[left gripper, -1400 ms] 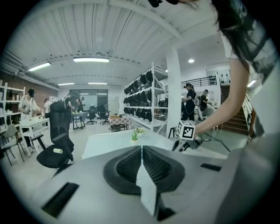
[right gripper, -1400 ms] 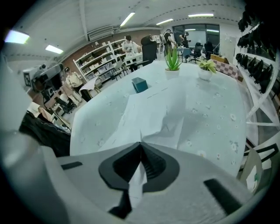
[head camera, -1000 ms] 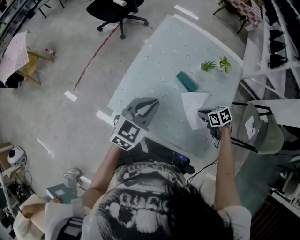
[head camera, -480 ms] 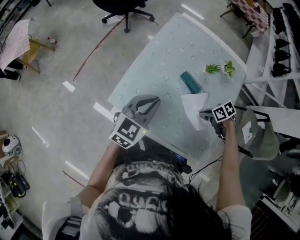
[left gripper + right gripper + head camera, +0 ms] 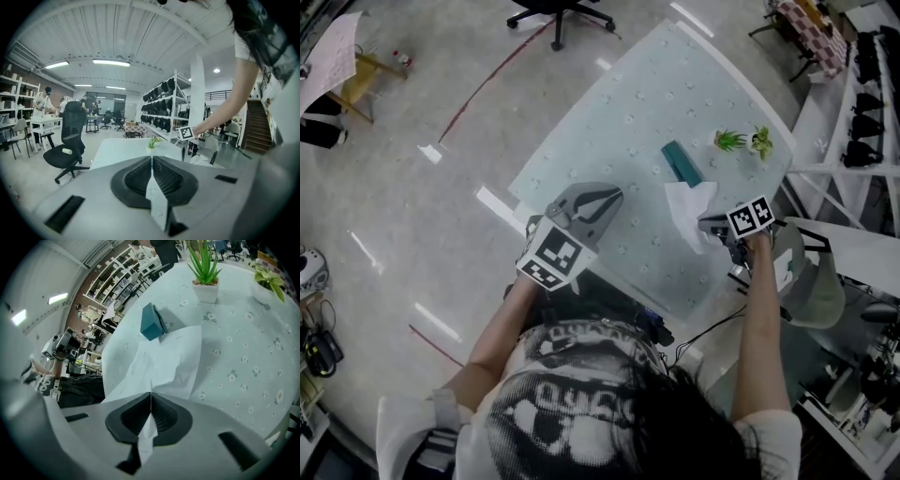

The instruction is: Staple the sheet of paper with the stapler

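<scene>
Little changed from a second ago. Right gripper (image 5: 711, 226) still clenched on sheet of paper (image 5: 686, 208), which lies on bench (image 5: 619, 122) just beside teal stapler (image 5: 682, 162). Left gripper (image 5: 605, 195) clenched, empty, over bench's near edge.

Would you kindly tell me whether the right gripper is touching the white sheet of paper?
Touching. The right gripper view shows the right gripper with its jaws closed on the near edge of the white sheet of paper.

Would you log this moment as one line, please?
right gripper: shut on paper | left gripper: shut, empty | paper: far corner by stapler
</scene>
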A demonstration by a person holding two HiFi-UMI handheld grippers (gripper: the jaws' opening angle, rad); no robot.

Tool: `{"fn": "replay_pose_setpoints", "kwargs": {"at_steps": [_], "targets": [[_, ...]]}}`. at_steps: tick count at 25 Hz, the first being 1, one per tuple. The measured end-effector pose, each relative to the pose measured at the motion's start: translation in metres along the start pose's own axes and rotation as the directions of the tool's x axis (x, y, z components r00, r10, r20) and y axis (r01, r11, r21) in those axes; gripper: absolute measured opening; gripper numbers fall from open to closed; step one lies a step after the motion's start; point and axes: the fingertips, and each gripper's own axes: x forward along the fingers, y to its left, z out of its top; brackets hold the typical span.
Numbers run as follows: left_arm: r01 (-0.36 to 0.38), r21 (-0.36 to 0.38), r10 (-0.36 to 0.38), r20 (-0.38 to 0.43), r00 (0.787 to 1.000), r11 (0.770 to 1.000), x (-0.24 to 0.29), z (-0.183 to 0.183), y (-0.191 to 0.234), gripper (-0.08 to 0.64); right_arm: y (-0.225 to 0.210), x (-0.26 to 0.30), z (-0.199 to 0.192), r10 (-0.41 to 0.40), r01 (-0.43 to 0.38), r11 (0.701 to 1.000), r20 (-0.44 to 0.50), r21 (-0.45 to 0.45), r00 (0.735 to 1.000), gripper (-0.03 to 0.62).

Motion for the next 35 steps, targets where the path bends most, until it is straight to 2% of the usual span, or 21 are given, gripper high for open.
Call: {"fn": "replay_pose_setpoints", "kwargs": {"at_steps": [10, 14, 20, 24, 28, 30, 33, 35], "targets": [[-0.025, -0.012, 0.025, -0.005, 1.000, 1.000, 0.001, -0.004, 0.013, 0.009, -0.015, 0.002, 0.028, -0.099, 0.100, 0.992, 0.013, -0.076, 0.995, 0.012], [-0.030, -0.023, 0.030, 0.004, 1.000, 0.999, 0.000, -0.005, 0.019, 0.011, -0.023, 0.001, 0.036, -0.162, 0.167, 0.981, 0.062, -0.094, 0.985, 0.021], [-0.029, -0.020, 0.029, 0.002, 1.000, 0.999, 0.000, -0.004, 0.023, 0.009, -0.040, -0.006, 0.048, -0.283, 0.300, 0.952, 0.182, -0.068, 0.942, 0.031], [-0.012, -0.012, 0.012, 0.006, 1.000, 1.000, 0.002, -0.002, 0.022, 0.011, -0.040, -0.010, 0.047, -0.301, 0.319, 0.946, 0.202, -0.060, 0.932, 0.087], [0.007, -0.004, -0.007, 0.012, 1.000, 1.000, 0.004, 0.000, 0.017, 0.009, -0.030, -0.027, 0.052, -0.320, 0.352, 0.931, 0.255, -0.091, 0.912, 0.089], [0.015, 0.000, -0.015, 0.017, 1.000, 1.000, 0.005, 0.002, 0.015, 0.009, -0.023, -0.038, 0.061, -0.337, 0.383, 0.917, 0.301, -0.111, 0.892, 0.080], [0.025, 0.006, -0.025, 0.023, 0.999, 1.000, 0.007, 0.003, 0.012, 0.010, -0.014, -0.054, 0.080, -0.360, 0.433, 0.892, 0.378, -0.129, 0.853, 0.015], [0.031, 0.011, -0.031, 0.025, 0.999, 0.999, 0.007, 0.004, 0.010, 0.010, -0.007, -0.059, 0.094, -0.360, 0.449, 0.883, 0.414, -0.140, 0.836, 0.003]]}}
